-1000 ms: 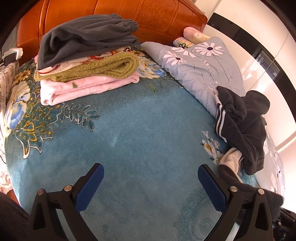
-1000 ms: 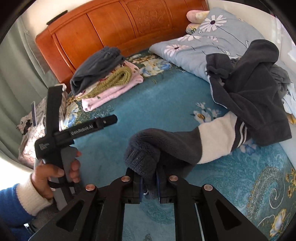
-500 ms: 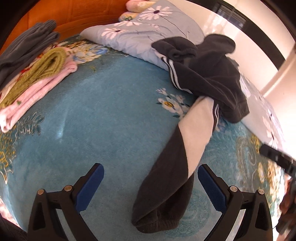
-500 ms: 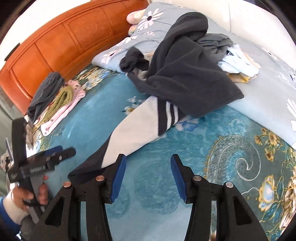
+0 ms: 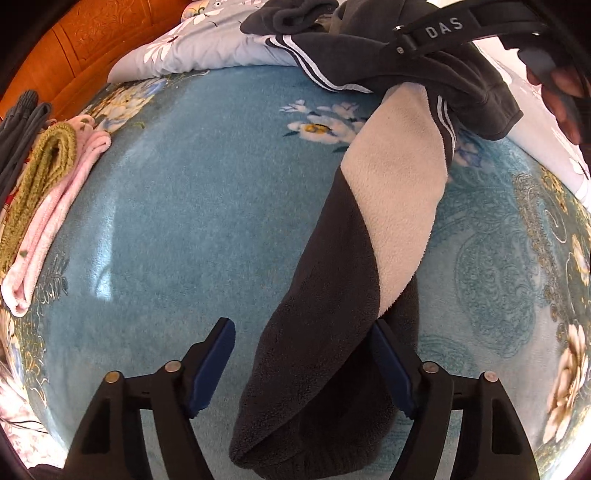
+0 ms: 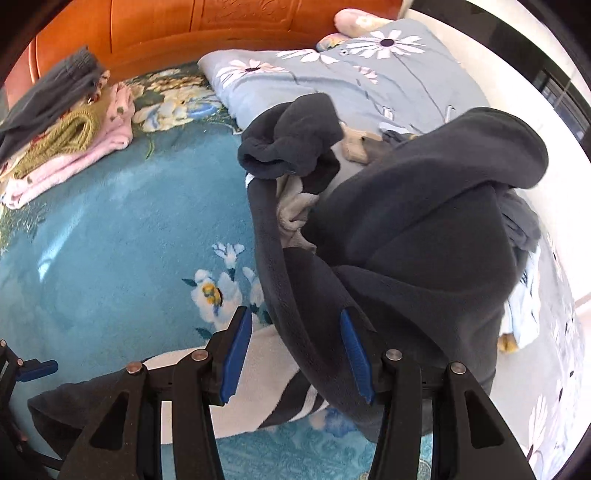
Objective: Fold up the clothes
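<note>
1. Pink, olive-green and grey folded clothes (image 5: 44,184) stacked at far left on the teal floral plush blanket (image 5: 184,221), near the orange wooden headboard (image 6: 184,33).
2. Left gripper (image 5: 301,369) spread wide open, straddling the cuff of the dark grey and cream fleece sleeve (image 5: 343,295), not pinching it.
3. Right gripper (image 6: 295,354) also open, blue pads either side of the dark grey fleece garment (image 6: 424,240) edge, heaped against the grey daisy-print quilt (image 6: 369,62).
</note>
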Demonstrator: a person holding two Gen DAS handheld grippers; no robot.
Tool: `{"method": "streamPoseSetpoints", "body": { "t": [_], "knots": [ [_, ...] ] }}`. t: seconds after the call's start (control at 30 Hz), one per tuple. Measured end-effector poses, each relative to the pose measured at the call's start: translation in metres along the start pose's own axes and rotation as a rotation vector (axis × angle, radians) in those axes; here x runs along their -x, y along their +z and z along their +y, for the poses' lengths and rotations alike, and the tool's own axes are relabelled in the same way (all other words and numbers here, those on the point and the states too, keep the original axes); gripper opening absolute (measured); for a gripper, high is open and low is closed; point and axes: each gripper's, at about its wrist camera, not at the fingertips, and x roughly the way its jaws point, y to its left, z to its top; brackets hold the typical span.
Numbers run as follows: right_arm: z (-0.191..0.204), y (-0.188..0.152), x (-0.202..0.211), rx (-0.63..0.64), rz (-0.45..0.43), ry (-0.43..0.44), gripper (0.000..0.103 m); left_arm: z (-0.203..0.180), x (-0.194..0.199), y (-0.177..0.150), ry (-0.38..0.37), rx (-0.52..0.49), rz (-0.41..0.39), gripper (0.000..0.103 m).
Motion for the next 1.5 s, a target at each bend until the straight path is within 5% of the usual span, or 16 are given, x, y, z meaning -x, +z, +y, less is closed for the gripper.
{"method": "streamPoseSetpoints", "body": {
  "t": [0.1,0.17,0.3,0.47,0.6,0.83,0.93,1.07,1.23,1.5],
  "knots": [
    [0.011,0.005,-0.017,0.043,0.048,-0.009,0.051,0.003,0.000,-0.001,-0.009,0.010,-0.002,0.049],
    [0.018,0.005,-0.026,0.075,0.082,-0.047,0.051,0.008,0.002,-0.001,-0.024,0.027,-0.011,0.042],
    [0.014,0.005,-0.024,0.094,0.106,-0.148,0.014,0.020,0.013,-0.003,-0.056,0.073,-0.054,0.017],
    [-0.039,0.015,0.016,-0.122,0.011,-0.155,0.008,0.015,0.063,-0.006,-0.154,0.057,-0.220,0.014],
    [-0.081,0.025,0.072,-0.213,-0.128,-0.189,0.007,-0.033,0.105,-0.008,-0.275,-0.134,-0.308,0.014],
    [-0.116,0.038,0.180,-0.205,-0.345,-0.254,0.006,-0.121,0.156,-0.032,-0.574,-0.392,-0.294,0.014],
    [-0.112,0.036,0.227,-0.189,-0.446,-0.226,0.006,-0.129,0.160,-0.031,-0.608,-0.388,-0.266,0.019],
    [-0.098,0.027,0.254,-0.153,-0.486,-0.134,0.006,-0.103,0.147,-0.023,-0.583,-0.272,-0.198,0.028],
    [-0.074,-0.003,0.229,-0.137,-0.421,0.047,0.006,-0.038,0.135,-0.024,-0.612,-0.023,-0.198,0.059],
    [0.004,-0.055,0.138,-0.090,-0.290,0.338,0.006,0.073,0.086,-0.003,-0.721,0.547,-0.154,0.063]
  ]
}}
